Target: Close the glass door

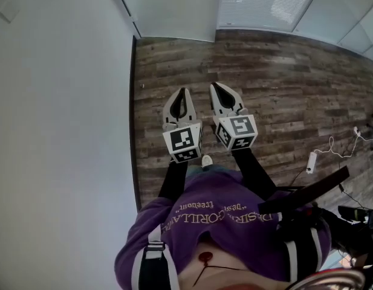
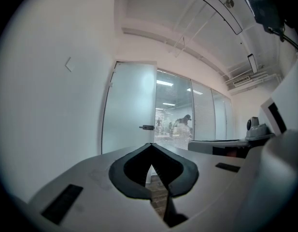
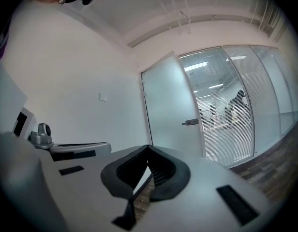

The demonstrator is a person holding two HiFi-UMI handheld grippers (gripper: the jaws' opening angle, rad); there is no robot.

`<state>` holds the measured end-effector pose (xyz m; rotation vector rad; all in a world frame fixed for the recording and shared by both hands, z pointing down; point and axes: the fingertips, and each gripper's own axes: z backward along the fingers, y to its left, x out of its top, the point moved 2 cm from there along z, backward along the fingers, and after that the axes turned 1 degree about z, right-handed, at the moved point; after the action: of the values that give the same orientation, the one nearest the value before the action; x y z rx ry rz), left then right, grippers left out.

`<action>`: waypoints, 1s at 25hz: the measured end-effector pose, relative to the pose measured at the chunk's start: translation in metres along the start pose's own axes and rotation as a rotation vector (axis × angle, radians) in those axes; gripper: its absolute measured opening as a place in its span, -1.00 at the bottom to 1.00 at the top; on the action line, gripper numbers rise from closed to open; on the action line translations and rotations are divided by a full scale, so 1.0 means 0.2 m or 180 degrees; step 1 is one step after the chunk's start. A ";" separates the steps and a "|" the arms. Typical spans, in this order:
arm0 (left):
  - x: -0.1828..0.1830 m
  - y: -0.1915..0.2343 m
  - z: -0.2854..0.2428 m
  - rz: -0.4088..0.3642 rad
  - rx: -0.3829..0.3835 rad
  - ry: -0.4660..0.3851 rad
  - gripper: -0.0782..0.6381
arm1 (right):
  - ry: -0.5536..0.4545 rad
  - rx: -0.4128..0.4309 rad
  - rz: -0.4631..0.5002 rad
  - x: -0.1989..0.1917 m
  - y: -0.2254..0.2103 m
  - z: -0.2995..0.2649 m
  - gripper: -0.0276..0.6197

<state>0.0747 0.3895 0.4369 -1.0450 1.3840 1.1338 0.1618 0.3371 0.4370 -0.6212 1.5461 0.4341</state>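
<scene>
The frosted glass door [image 1: 174, 8] stands ahead at the end of the white wall, swung open; the left gripper view shows its panel [image 2: 129, 110] with a dark handle [image 2: 147, 127]. In the right gripper view the door [image 3: 170, 110] and its handle [image 3: 190, 122] are left of the striped glass. My left gripper [image 1: 182, 92] and right gripper [image 1: 215, 87] are held side by side over the wood floor, both pointing level at the door and well short of it. Both are shut with nothing in them, as the left gripper [image 2: 151, 145] and right gripper [image 3: 148, 147] views show.
A white wall [image 1: 59, 101] runs close along my left. Glass partitions with blinds [image 1: 265, 2] stand right of the door, and a person [image 2: 183, 122] is visible behind them. A power strip [image 1: 311, 162] and cables lie on the wood floor [image 1: 283, 89] at right.
</scene>
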 end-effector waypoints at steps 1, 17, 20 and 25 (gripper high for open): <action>-0.01 0.00 -0.02 0.0004 0.0007 0.0010 -0.81 | 0.0012 -0.0002 0.0004 0.00 -0.02 -0.01 -0.94; 0.01 0.21 -0.48 -0.0033 -0.0069 0.0040 -0.81 | 0.0055 -0.0089 0.0023 0.02 -0.17 -0.50 -0.94; 0.05 0.29 -0.62 -0.0041 -0.0137 0.0031 -0.81 | 0.0030 -0.0143 0.0003 0.06 -0.19 -0.65 -0.94; 0.08 0.41 -0.85 0.0008 -0.0114 0.0007 -0.81 | -0.0011 -0.0201 0.0015 0.11 -0.26 -0.89 -0.94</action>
<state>-0.0374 0.2368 0.4361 -1.0706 1.3714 1.1634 0.0551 0.1850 0.4343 -0.6655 1.5355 0.4888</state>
